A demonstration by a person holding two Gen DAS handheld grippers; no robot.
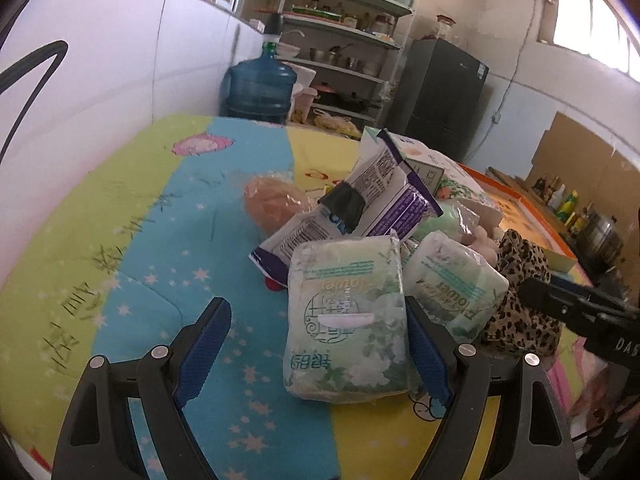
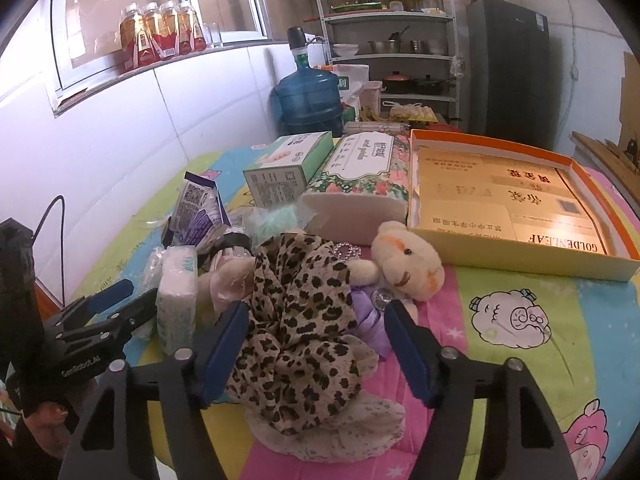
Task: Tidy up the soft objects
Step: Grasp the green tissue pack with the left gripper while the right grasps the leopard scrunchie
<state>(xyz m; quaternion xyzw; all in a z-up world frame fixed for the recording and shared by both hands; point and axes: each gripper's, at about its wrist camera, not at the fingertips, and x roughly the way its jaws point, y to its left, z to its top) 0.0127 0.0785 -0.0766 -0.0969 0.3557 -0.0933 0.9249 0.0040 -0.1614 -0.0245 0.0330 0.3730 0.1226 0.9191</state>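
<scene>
Leopard scarf (image 2: 296, 320) between right tongs (image 2: 316, 340) | left tongs (image 1: 316, 344) spread round tissue pack (image 1: 346, 320)

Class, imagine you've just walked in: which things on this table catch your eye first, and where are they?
The leopard-print scarf lies heaped between the right gripper's open fingers, with a cream teddy bear just behind it. An empty orange-edged box sits to the right; a green tissue pack stands by the left gripper.

Big blue water jug (image 2: 310, 98) by the white wall. Behind it, shelves (image 2: 386, 36) full of pots and jars. Dark fridge (image 2: 508, 68) beside them. Bottles (image 2: 160, 34) lined up on the window ledge.
</scene>
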